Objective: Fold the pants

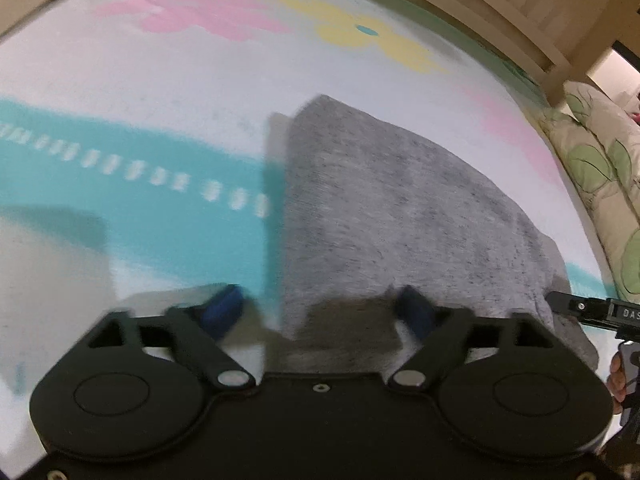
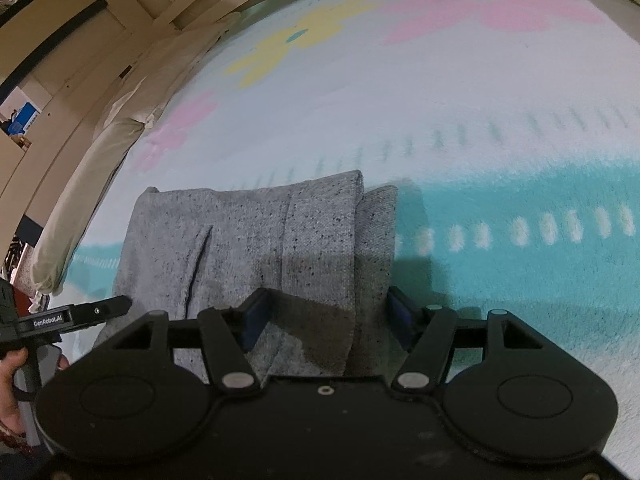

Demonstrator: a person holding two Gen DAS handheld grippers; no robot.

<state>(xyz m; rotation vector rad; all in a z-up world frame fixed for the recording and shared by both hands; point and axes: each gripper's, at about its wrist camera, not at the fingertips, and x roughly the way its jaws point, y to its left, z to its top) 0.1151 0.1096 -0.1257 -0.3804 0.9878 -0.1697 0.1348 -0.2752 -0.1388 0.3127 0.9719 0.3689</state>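
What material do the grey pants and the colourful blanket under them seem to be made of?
The pants: probably a soft knit jersey, matte; heathered grey with dark flecks and a ribbed band. The blanket: seemingly plush fleece; its surface looks fuzzy, with soft-edged pastel flowers and a teal stripe. Motion blur leaves the weave uncertain.

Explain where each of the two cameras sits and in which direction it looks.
Left wrist: behind the open left gripper, facing the folded grey knit pants on the flowered blanket; the right gripper's tip enters at the right edge.
Right wrist: behind the open right gripper, over the pants; the left gripper and a hand show at left.
Both share pants and blanket.
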